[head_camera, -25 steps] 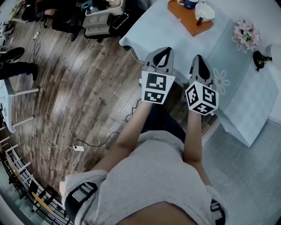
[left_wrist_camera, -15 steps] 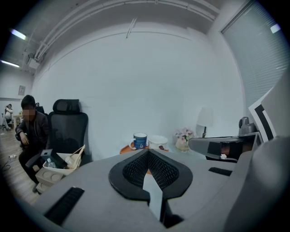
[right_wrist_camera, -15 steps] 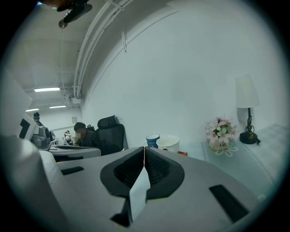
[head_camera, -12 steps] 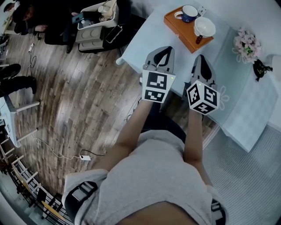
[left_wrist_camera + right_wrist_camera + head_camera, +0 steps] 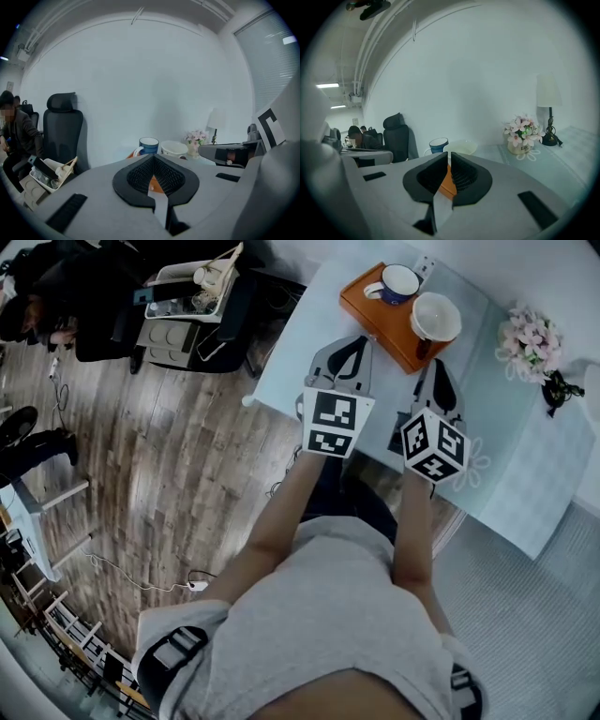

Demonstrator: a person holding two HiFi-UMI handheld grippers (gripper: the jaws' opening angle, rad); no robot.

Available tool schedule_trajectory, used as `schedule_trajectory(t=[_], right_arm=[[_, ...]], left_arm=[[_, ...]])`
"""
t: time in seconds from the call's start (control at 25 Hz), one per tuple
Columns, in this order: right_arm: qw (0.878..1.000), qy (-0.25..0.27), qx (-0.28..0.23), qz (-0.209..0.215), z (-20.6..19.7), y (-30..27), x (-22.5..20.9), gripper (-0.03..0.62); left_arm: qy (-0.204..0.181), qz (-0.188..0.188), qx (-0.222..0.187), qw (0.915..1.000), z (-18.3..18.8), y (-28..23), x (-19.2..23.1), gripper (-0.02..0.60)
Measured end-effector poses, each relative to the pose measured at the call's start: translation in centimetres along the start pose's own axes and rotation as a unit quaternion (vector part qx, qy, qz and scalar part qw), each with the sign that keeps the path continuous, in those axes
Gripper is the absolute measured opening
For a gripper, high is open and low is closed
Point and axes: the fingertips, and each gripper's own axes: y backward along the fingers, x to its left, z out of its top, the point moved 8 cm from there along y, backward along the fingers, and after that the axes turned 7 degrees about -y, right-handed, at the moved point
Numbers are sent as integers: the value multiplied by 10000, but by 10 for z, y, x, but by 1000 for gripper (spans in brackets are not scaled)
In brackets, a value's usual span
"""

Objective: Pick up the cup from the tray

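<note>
Cups, two, on one tray (image 5: 372, 311): blue cup (image 5: 398, 282), white cup (image 5: 437, 317); left claw (image 5: 353, 341), right claw (image 5: 438, 364) closed.

Left gripper view: the left gripper (image 5: 153, 159) hides most of the orange tray (image 5: 153, 184) and the bases of the blue cup (image 5: 148, 145) and white cup (image 5: 174, 148). Head view: the picture's edge cuts off a seated person (image 5: 47, 287) at ten o'clock.

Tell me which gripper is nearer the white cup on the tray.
Right. The right gripper is just short of the white cup; the left gripper is farther left, by the tray.
</note>
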Motion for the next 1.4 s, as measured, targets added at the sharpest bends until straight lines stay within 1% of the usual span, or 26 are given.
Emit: schedule_trajectory(t=[0.28,0.48,0.64,0.72,0.76,0.8,0.84,0.92,1.12,1.4], right_arm=[[9996,49,88,-276,-12,-27,-2,11],[9988,158,174,-422,-26,-37,-8,11],[9980,145,79,-609,-33,-39,-9,17],[9979,200,30,-620,-34,-39,-7,18],[9982,191,24,-567,-33,-39,-6,29],[9987,153,27,-490,-33,-40,-4,94],[9990,106,34,-425,-33,-40,-4,130],[9991,60,55,-405,-34,-43,-4,130],[9979,144,144,-621,-47,-58,-12,130],[9965,360,29,-758,-57,-70,-13,129]], left_arm=[[-77,-284,85,9995,-9,-28,11,6],[-56,-411,146,9990,-20,-42,9,6],[-50,-479,203,9986,-27,-50,6,6],[-58,-492,237,9985,-29,-53,5,6],[-63,-492,255,9984,-30,-54,5,6],[-67,-488,270,9984,-30,-55,5,6],[-66,-478,281,9984,-30,-55,5,6],[-63,-452,300,9985,-30,-55,4,6],[-61,-445,338,9984,-35,-58,3,6],[-57,-483,455,9978,-44,-62,1,6]])
